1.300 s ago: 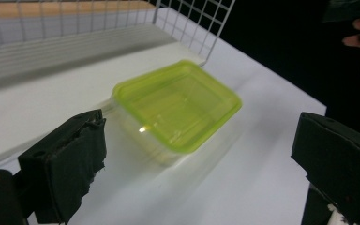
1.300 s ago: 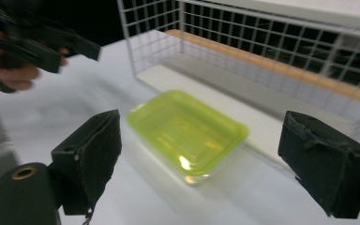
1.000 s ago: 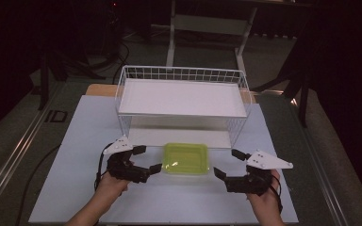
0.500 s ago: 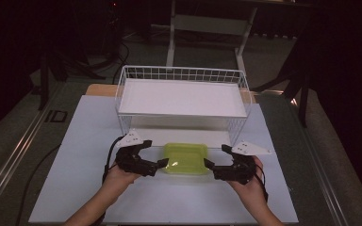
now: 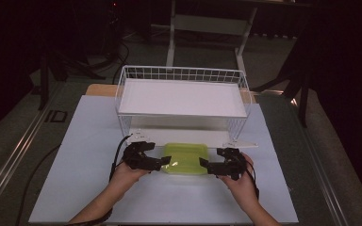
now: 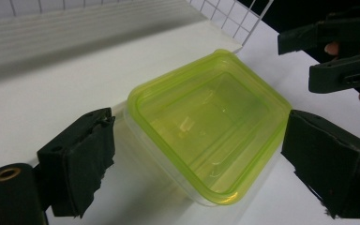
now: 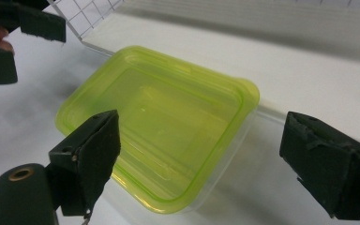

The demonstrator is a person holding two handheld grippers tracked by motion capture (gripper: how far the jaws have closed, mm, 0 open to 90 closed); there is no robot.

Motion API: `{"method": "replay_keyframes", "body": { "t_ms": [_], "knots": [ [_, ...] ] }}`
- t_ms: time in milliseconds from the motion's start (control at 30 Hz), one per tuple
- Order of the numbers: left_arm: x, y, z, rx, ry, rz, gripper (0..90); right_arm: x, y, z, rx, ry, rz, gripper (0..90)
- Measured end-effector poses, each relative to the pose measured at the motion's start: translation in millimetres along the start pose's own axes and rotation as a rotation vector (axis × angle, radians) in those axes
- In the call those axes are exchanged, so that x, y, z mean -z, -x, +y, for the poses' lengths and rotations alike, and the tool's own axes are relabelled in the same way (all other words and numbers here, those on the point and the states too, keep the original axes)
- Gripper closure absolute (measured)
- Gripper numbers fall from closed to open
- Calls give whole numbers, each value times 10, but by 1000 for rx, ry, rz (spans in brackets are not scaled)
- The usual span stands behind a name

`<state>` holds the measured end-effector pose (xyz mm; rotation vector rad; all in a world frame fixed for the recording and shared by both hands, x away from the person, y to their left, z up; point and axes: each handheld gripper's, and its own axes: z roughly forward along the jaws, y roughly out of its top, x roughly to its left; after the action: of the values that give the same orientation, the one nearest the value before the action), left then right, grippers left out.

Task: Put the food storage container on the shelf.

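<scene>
Container: a yellow-green lidded plastic container [image 5: 185,158] lies flat on the white table [image 5: 75,141], toward 6 o'clock of the high view, just in front of the white wire basket [image 5: 181,96], with a gripper at each short end.

Left hand: the left hand [image 5: 122,175] comes in from 6 o'clock with the forearm slanting toward 1 o'clock. It holds its tool low over the table, pointed toward 3 o'clock at the container's left end.

Left gripper: the left gripper [image 5: 161,163] has its jaws spread wide, and they have just been closing a little. In the left gripper view the container's near end sits between the two black pads [image 6: 82,154], with a visible gap on each side, so nothing is gripped. A cable [image 5: 115,155] trails off its back toward 7 o'clock.

Right hand: the right hand [image 5: 240,181] comes in from 5 o'clock with the forearm slanting toward 11 o'clock. Its tool is also low, pointed toward 9 o'clock at the container's right end.

Right gripper: the right gripper [image 5: 206,165] stands wide open. In the right gripper view the container's corner reaches in between the jaws. One pad [image 7: 93,150] overlaps the lid's rim in that view, though whether it touches I cannot tell, while the other pad stands well clear over the table. It has hold of nothing.

Opposite tool: each gripper view shows the other gripper's jaws beyond the container's far end, at 2 o'clock in the left gripper view and 10 o'clock in the right.
</scene>
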<state>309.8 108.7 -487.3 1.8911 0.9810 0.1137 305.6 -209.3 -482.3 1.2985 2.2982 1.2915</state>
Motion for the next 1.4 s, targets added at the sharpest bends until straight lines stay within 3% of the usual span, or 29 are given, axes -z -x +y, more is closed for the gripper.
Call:
{"method": "replay_keyframes", "body": {
  "t_ms": [100, 233, 300, 400, 500, 600, 733, 800, 933, 1100, 1400],
  "knots": [
    [-44, -38, -22, 33, -14, 1, 120, -42, 40, -10, -60, -24, 9, 137],
    [-101, -102, -57, 109, -43, -9, 149, -89, 76, -26, -100, -46, 11, 146],
    [-125, -109, -78, 116, -50, -19, 150, -101, 86, -31, -113, -52, 17, 147],
    [-159, -113, -97, 130, -77, -23, 160, -119, 108, -61, -164, -60, 41, 228],
    [-192, -133, -113, 167, -94, -14, 237, -158, 108, -90, -191, -84, 54, 287],
    [-207, -153, -125, 190, -93, -12, 370, -192, 124, -121, -238, -106, 59, 374],
    [-225, -168, -135, 198, -102, -21, 500, -209, 138, -154, -283, -139, 67, 517],
    [-234, -167, -138, 206, -104, -10, 553, -212, 137, -155, -282, -151, 60, 556],
    [-209, -174, -136, 183, -94, 10, 673, -195, 138, -151, -281, -155, 36, 648],
    [-214, -147, -109, 188, -114, 30, 680, -180, 160, -140, -304, -162, 34, 692],
    [-232, -92, -39, 208, -169, 79, 679, -176, 138, -122, -294, -177, 16, 695]
  ]
}}
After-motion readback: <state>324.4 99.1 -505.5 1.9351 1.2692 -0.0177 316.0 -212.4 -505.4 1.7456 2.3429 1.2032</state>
